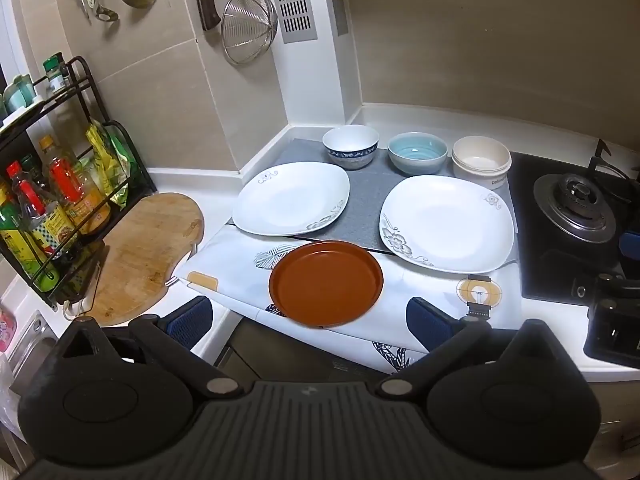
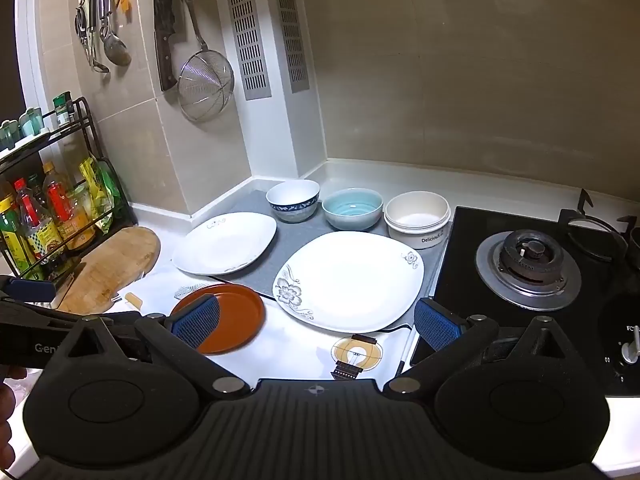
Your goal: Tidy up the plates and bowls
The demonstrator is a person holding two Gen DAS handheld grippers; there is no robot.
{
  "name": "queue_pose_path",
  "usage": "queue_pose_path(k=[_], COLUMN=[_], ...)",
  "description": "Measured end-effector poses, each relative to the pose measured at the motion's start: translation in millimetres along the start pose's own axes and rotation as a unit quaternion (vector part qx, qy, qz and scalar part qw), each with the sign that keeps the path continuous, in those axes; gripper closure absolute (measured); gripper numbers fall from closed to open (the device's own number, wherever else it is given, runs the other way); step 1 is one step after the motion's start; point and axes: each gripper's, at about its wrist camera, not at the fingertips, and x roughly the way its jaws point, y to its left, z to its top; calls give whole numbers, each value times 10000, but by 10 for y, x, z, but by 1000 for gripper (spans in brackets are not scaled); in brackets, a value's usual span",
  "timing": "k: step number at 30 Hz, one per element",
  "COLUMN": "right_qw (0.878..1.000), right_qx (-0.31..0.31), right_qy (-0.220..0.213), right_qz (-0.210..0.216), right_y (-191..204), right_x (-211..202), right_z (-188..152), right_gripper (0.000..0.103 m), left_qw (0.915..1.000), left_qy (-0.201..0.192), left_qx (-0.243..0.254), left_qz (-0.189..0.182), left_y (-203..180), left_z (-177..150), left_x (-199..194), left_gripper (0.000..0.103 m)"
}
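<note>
Grippers both stand wide open and empty: the left gripper hangs above the counter's front edge, near the brown plate; the right gripper hangs over the near rim of the right white plate. Behind lie the left white plate and three bowls: patterned, blue and cream, marked "Delicious".
</note>
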Motion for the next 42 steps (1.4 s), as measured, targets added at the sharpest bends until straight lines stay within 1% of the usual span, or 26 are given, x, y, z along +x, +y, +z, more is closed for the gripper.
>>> queue_pose_path(k=[9,12,42], right_qw=[10000,10000,10000], right_qx=[-7,21,1], right_qy=[-3,-12,-6], right_qz=[10,2,11], right_y=[23,-16,-13], right_x=[2,-3,37], right_z=[79,27,46], right_gripper=[0,0,0], left_qw=[10000,10000,10000], left_qy=[-12,-9,4], left_qx=[1,5,36], left_qz=[4,1,-11], left_y=[4,7,-16], left_z=[-2,-2,63], left_x=[-13,-16,21], left_gripper=[0,0,0])
